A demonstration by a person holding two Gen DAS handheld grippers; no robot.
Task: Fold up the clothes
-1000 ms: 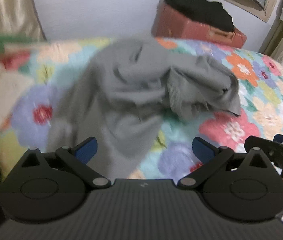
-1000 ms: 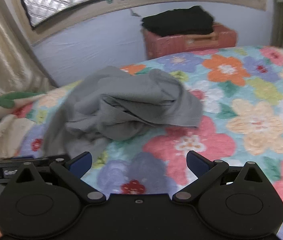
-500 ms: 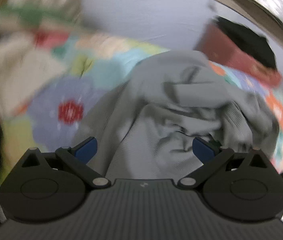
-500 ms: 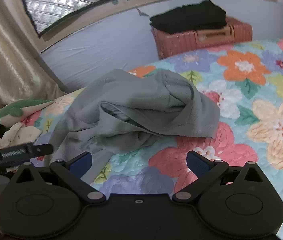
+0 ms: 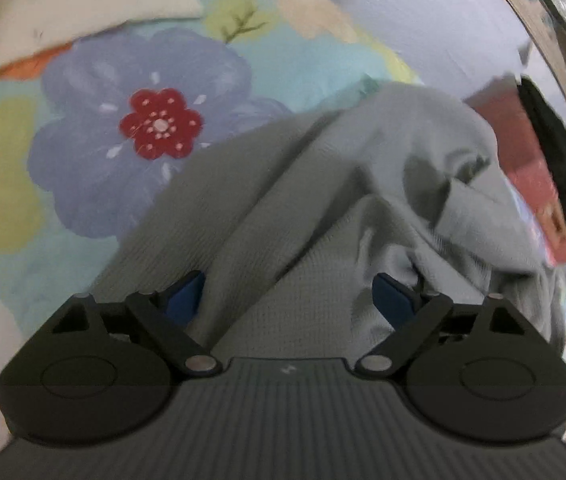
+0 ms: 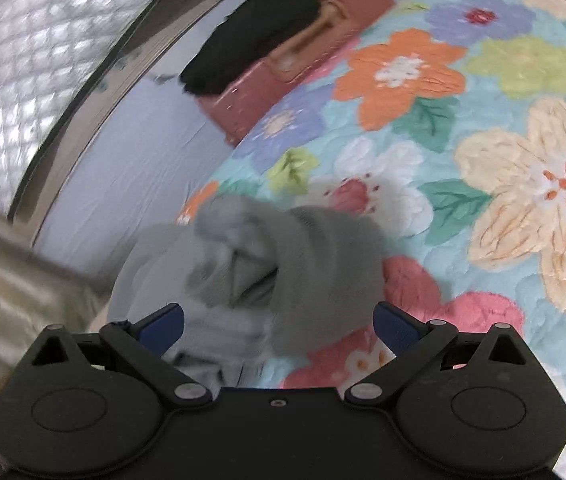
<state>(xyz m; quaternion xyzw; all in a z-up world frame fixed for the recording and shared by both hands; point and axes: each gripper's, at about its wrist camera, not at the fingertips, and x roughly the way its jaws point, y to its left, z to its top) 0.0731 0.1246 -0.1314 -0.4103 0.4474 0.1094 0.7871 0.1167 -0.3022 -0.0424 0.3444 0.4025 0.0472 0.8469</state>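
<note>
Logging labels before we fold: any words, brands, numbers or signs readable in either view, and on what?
No readable text in either view.
Left gripper: a small pale mark on its body, a symbol, not letters.
Grey garment, flowered bedspread, reddish case: no print visible; both views are blurred.

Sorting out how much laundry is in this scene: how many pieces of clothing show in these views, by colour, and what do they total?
Grey: 1, the crumpled grey garment on the floral quilt, between both open grippers.
Black: 1, the folded black garment on the reddish case; it could be more than one piece.
Total: 2
</note>
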